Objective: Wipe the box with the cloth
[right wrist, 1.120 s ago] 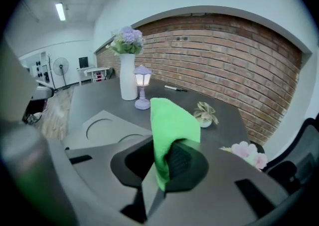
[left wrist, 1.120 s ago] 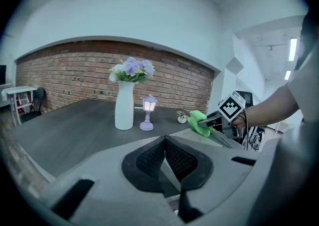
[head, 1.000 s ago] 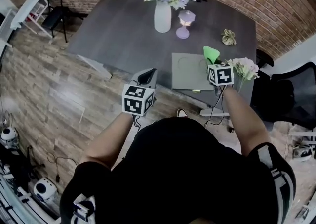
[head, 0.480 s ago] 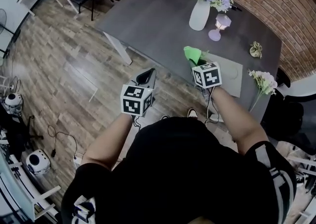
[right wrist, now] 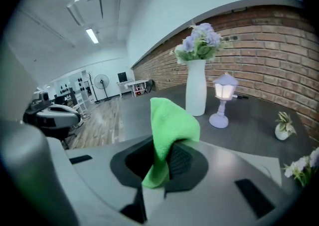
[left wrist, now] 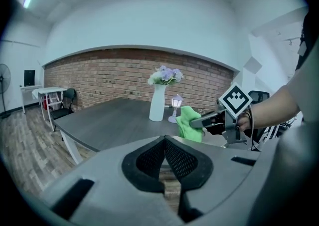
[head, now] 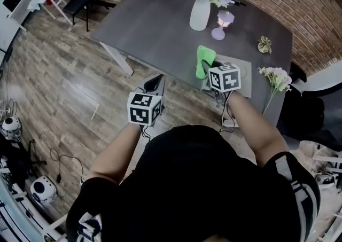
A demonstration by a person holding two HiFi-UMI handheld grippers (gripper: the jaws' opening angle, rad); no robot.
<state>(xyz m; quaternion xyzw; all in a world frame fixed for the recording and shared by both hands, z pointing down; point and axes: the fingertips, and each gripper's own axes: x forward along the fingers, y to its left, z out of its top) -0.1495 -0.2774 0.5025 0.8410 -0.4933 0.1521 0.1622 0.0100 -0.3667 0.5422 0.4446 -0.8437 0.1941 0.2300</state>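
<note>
Cloth (right wrist: 169, 120) – green, pinched between the jaws of the right gripper (right wrist: 162, 157) and held up by the left edge of the flat grey box (head: 244, 73), which is laid on the dark table (head: 155, 22). Left gripper (left wrist: 164, 140) – jaws pressed together on nothing, held off the table.

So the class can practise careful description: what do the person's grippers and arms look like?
Both the left gripper and right gripper are grey with black mesh-textured jaw pads, and each carries a white cube with black square markers. A thin black cable hangs by each wrist. The person wears a black short-sleeved top with white sleeve stripes.
</note>
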